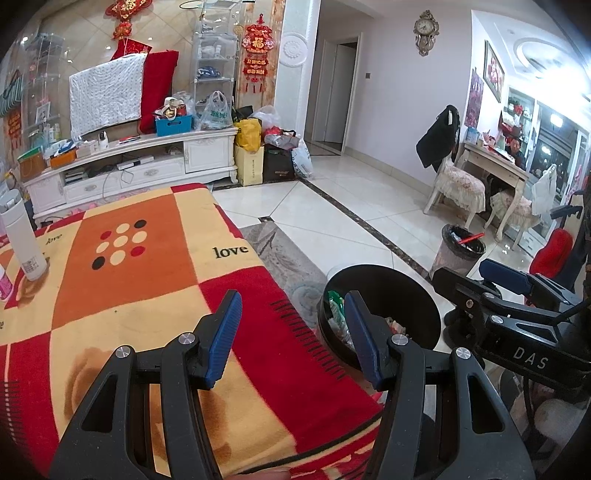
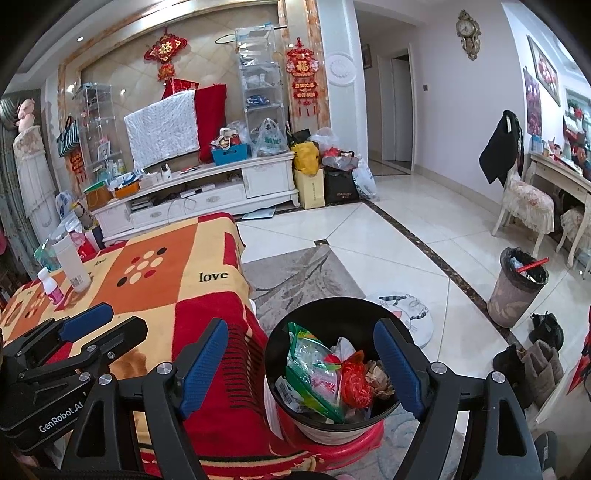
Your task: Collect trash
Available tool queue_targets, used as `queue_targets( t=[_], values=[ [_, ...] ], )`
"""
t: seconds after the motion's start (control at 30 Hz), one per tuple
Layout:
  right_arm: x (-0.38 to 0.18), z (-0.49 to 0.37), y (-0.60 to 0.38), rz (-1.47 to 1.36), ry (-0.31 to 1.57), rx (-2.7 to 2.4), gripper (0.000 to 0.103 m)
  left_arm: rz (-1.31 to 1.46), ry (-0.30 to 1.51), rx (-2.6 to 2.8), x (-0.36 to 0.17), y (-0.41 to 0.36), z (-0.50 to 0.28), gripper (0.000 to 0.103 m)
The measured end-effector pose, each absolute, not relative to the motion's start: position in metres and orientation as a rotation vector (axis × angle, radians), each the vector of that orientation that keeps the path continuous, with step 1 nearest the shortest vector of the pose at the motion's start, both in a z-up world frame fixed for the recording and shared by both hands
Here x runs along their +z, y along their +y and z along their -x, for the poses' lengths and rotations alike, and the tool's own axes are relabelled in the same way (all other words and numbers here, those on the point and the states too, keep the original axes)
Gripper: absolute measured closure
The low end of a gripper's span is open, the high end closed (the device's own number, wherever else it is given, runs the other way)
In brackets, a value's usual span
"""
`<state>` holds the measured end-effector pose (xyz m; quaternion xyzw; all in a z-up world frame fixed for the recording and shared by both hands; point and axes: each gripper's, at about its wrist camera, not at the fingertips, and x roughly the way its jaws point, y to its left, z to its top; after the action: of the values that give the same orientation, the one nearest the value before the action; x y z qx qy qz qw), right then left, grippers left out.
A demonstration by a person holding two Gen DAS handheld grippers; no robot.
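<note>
Checked red-and-orange blanket (image 2: 155,295) is spread over the table. Black bin (image 2: 332,417), beside the table's edge, is filled with trash (image 2: 321,373): green wrapper, red plastic. Right gripper (image 2: 301,363) and left gripper (image 1: 293,339) are held with fingers spread, nothing between them.

Home living room. Shown by: white TV cabinet (image 2: 207,192) under a covered screen (image 2: 162,127), red festive wall hangings (image 2: 303,75), ornate wall clock (image 2: 468,33), blanket-covered table (image 2: 166,280), padded chair (image 2: 526,201), tiled floor (image 2: 388,240), shoes (image 2: 546,328).
</note>
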<state>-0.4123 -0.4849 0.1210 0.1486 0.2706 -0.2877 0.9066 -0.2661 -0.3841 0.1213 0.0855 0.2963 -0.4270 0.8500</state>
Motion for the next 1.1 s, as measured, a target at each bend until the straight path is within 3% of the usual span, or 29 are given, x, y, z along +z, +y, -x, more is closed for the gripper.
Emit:
queue_targets(
  t=[1.1],
  values=[
    [0.116, 0.412, -0.485, -0.314, 0.573, -0.598, 0.023, -0.183, 0.648, -0.907, 0.11, -0.381, 0.259, 0.047]
  ],
)
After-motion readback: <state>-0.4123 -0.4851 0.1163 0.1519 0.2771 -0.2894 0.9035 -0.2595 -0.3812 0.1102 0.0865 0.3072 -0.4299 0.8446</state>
